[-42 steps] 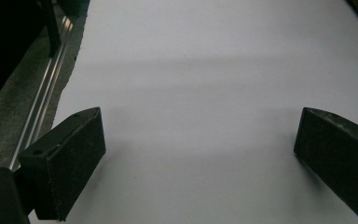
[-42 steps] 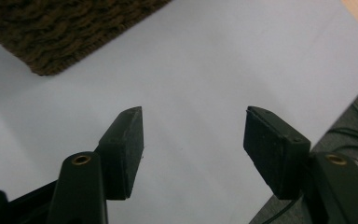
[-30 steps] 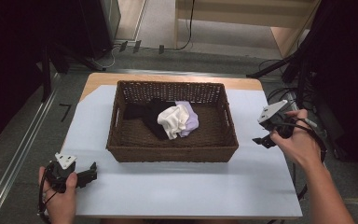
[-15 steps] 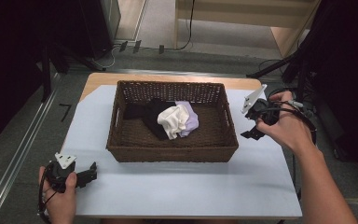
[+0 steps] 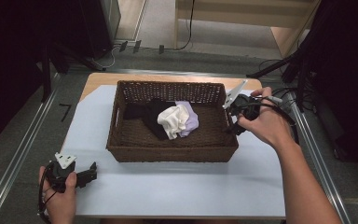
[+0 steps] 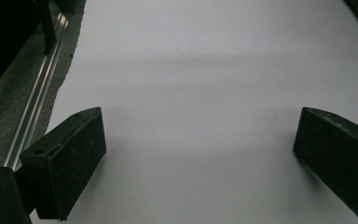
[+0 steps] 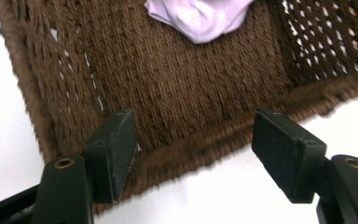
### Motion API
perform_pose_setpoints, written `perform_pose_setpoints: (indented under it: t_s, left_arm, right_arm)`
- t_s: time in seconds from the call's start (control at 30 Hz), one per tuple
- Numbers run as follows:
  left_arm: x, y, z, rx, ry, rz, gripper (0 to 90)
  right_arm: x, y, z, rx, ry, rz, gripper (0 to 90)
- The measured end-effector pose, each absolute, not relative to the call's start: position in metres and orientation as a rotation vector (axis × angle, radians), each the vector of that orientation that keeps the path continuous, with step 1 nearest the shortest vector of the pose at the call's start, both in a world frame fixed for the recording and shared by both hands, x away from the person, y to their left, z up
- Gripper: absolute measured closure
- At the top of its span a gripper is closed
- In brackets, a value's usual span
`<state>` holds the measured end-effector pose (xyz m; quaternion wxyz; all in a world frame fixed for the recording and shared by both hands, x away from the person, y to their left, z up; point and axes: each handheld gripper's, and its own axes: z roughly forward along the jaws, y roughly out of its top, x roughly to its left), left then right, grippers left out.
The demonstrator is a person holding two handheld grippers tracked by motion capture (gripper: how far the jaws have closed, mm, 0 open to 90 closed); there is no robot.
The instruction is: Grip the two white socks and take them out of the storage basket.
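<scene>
Wicker basket (image 5: 121,149) rim fronts R gripper (image 5: 235,122).

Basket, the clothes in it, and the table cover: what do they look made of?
Basket: woven brown wicker or paper cord, matte; strands and open gaps show in its wall. White garment, lilac garment and black garment: soft fabric, probably knit, crumpled in folds. Table cover: smooth pale sheet, matte, perhaps paper or plastic.

basket (image 5: 172,151) – mid-table (image 5: 177,186) | clothes (image 5: 177,120) – in basket | right gripper (image 5: 234,117) – over its right rim
</scene>
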<state>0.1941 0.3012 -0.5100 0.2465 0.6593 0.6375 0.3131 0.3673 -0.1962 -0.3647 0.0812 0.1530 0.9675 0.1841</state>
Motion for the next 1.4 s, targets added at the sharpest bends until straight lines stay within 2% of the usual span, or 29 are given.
perform_pose_setpoints:
  t_s: [0.4,0.8,1.4]
  left_arm:
    - [0.194,0.302,-0.51,1.796,1.738,0.85,3.1]
    - [0.195,0.303,-0.51,1.797,1.743,0.836,3.0]
    - [0.195,0.303,-0.51,1.8,1.742,0.828,3.0]
  right_arm:
    - [0.377,-0.151,-0.384,0.448,2.907,0.594,28.0]
    - [0.389,-0.109,-0.408,0.479,2.914,0.584,14.2]
    - [0.418,-0.079,-0.431,0.646,2.876,0.684,13.4]
